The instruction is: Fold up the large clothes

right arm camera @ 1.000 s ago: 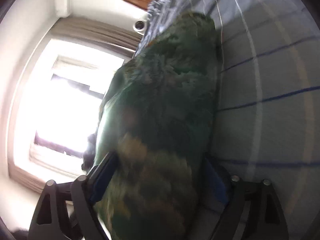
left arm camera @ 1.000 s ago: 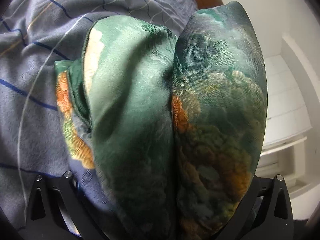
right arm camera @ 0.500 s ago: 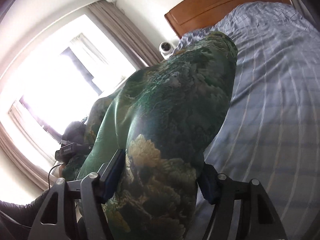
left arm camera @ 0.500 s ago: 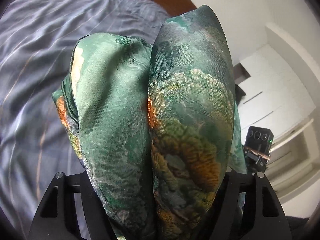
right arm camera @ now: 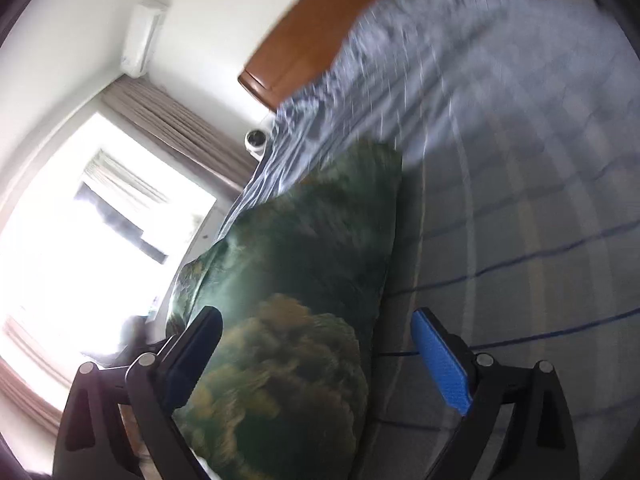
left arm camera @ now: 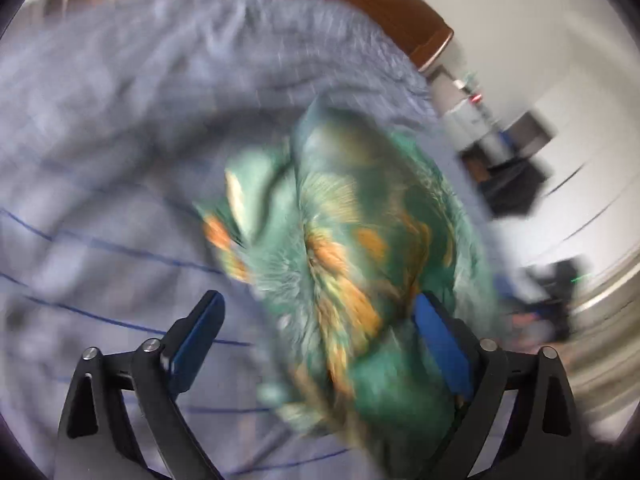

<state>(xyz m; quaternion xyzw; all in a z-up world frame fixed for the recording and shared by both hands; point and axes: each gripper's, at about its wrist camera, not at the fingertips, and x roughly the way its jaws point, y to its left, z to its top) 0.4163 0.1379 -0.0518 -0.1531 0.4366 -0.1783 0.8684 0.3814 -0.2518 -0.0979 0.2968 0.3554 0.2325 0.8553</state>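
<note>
- Left claw (left arm camera: 318,326), seen from its own wrist camera, stands spread wide; its jaws have just been opening, with the green garment (left arm camera: 352,280) between them.
- Its left blue pad (left arm camera: 196,340) is clear of the cloth, with striped sheet showing in the gap; the right blue pad (left arm camera: 440,352) lies against the garment's side, though the blur leaves it unclear whether it presses.
- That garment is a bunched, satiny bundle, green with orange and cream patches, lying toward the right finger over the bed (left arm camera: 120,160).
- Bedding is pale grey-blue with thin dark blue lines; a brown wooden headboard (left arm camera: 360,4) runs along the top, and a white wall and blurred dark furniture sit at the right. The whole view is smeared by motion.
- Right claw (right arm camera: 316,346), from the right wrist camera, is also spread wide; its jaws have just been opening, with the garment (right arm camera: 300,300) between them.
- There the dark left pad (right arm camera: 192,356) sits right at the cloth's edge, while the bright blue right pad (right arm camera: 440,364) is apart from it, with bedding (right arm camera: 520,200) visible in the gap.
- From this side the garment reads as a long dark-green roll with a yellowish flower-like print, stretched away from the claw along the bed's left edge.
- Beyond it are the headboard (right arm camera: 320,40), a bright window (right arm camera: 100,240) with beige curtains (right arm camera: 172,120), a white air conditioner (right arm camera: 144,36) high on the wall, and a small round white camera (right arm camera: 256,142).
</note>
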